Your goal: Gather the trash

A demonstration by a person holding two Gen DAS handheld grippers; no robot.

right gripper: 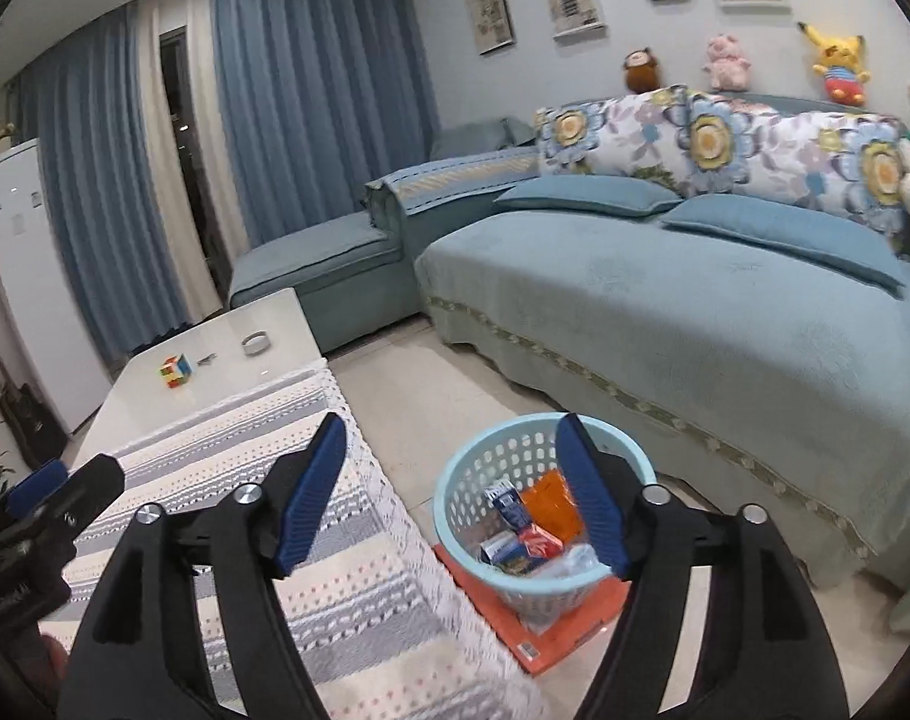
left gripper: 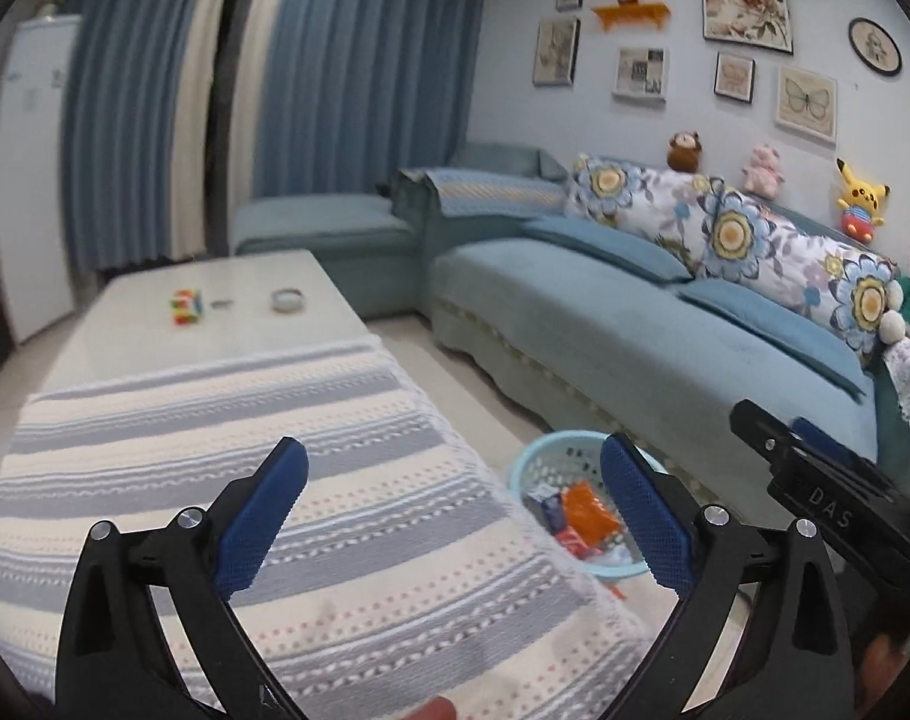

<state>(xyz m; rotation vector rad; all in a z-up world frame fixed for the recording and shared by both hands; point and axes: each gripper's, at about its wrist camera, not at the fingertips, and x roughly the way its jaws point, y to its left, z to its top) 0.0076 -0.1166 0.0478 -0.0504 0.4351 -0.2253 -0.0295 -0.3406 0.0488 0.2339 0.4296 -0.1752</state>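
Clearly, the left gripper (left gripper: 452,507) is spreading its blue pads wide, gripping nothing, hovering over the striped cloth (left gripper: 215,480). The right gripper (right gripper: 452,492) is likewise gaping empty above the cloth's edge and the light blue basket (right gripper: 455,480). Only the right view is showing the orange mat (right gripper: 551,636) under that basket, whose wrappers (right gripper: 527,531) are lying inside; the left view is cropping it behind a finger.

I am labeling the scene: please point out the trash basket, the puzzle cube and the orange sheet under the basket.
trash basket (right gripper: 455,483), right wrist view, left rim.
puzzle cube (right gripper: 174,370), right wrist view, middle.
orange sheet (right gripper: 551,639), right wrist view, front part.
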